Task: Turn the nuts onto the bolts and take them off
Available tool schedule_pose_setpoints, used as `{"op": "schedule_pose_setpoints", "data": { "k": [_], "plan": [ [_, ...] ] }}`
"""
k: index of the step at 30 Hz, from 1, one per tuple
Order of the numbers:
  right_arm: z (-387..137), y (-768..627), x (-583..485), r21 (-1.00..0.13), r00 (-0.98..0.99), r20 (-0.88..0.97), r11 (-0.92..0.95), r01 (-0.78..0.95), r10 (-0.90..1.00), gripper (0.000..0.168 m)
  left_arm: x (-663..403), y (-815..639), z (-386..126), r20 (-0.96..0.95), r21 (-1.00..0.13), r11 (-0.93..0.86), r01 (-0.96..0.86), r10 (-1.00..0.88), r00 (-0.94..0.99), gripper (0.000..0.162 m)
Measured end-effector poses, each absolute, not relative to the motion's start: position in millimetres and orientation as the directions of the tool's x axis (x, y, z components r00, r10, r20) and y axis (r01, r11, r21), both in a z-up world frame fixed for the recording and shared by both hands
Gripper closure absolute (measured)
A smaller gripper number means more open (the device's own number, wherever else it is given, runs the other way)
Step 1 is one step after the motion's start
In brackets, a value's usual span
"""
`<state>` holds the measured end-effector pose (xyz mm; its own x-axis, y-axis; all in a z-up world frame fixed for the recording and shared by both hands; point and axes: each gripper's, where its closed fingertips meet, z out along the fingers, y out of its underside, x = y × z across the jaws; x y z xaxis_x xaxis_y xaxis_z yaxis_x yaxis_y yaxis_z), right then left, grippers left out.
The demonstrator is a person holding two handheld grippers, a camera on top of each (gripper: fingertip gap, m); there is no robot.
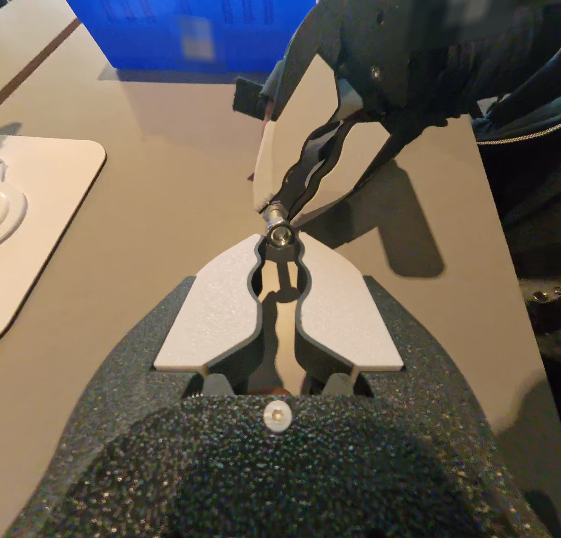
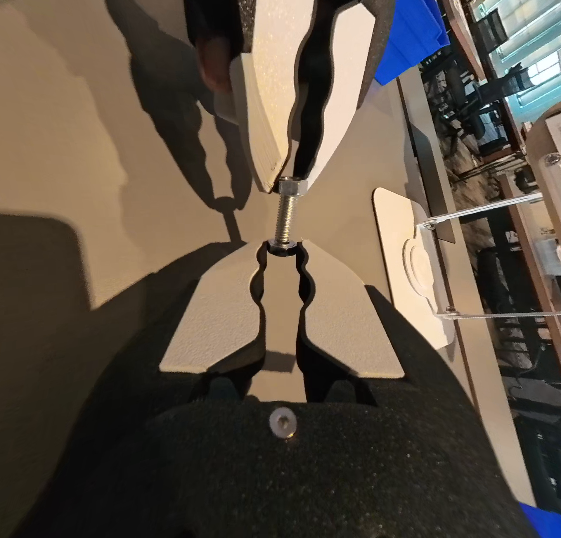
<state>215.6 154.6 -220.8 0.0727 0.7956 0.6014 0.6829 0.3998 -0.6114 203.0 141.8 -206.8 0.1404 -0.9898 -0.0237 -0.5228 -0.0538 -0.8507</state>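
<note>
Steel bolt bridged between two grippers, above the tan tabletop

Nearest in the right wrist view, the right gripper pinches the nut at the thread's tip; beyond, the left gripper clamps the bolt by its hex head, likely steadying it for turning. Shiny thread shows bare between them. Farther off, a blue box sits toward the far edge.
</note>
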Motion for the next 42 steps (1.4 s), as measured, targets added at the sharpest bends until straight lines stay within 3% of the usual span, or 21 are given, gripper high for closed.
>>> {"op": "schedule_pose_setpoints", "data": {
  "k": [24, 33, 42],
  "plan": [
    [-204, 136, 212, -0.741, 0.046, 0.497, 0.396, 0.542, 0.867, 0.151, 202, 125, -190, 0.069, -0.792, -0.128, -0.597, -0.99, 0.121, 0.144],
    [-210, 137, 212, -0.699, 0.039, 0.524, 0.403, 0.59, 0.851, 0.151, 199, 125, -195, -0.019, -0.682, -0.096, -0.725, -0.989, 0.149, 0.144],
    [-203, 132, 213, -0.742, 0.038, 0.482, 0.385, 0.549, 0.875, 0.151, 200, 122, -188, -0.07, -0.627, -0.032, -0.779, -0.993, 0.097, 0.144]
  ]
}}
